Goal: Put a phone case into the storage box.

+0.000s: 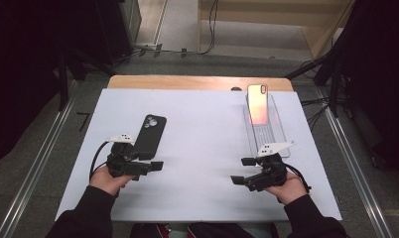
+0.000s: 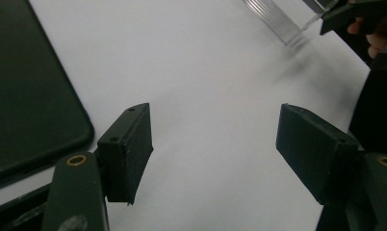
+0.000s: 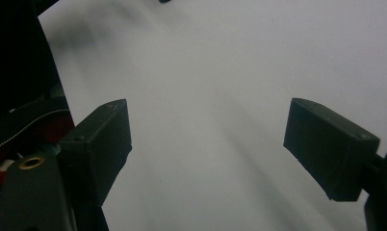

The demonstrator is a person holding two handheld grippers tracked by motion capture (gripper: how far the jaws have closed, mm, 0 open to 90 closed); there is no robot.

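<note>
on the left of the white table (image 1: pixel 202 148) we see the left gripper (image 1: pixel 158 166), held low in the left hand (image 1: pixel 107 179). its fingers (image 2: pixel 126 149) are spread and point to the right across the table, with nothing between them. just beside it, at the far side, lies the black phone (image 1: pixel 150 135), flat with its back up. its long axis runs from near to far, a little tilted to the right, and the camera end points away from us. in the left gripper view the phone (image 2: pixel 28 96) is left of the fingers and apart from them.

more to the right, the right gripper (image 1: pixel 243 171) is in the right hand (image 1: pixel 287 188). its fingers (image 3: pixel 102 142) are also spread, they point left and hold nothing. behind it lies a clear tray (image 1: pixel 282 141), long axis near to far, and a pink phone (image 1: pixel 258 104) rests on its far end, camera end away from us.
</note>
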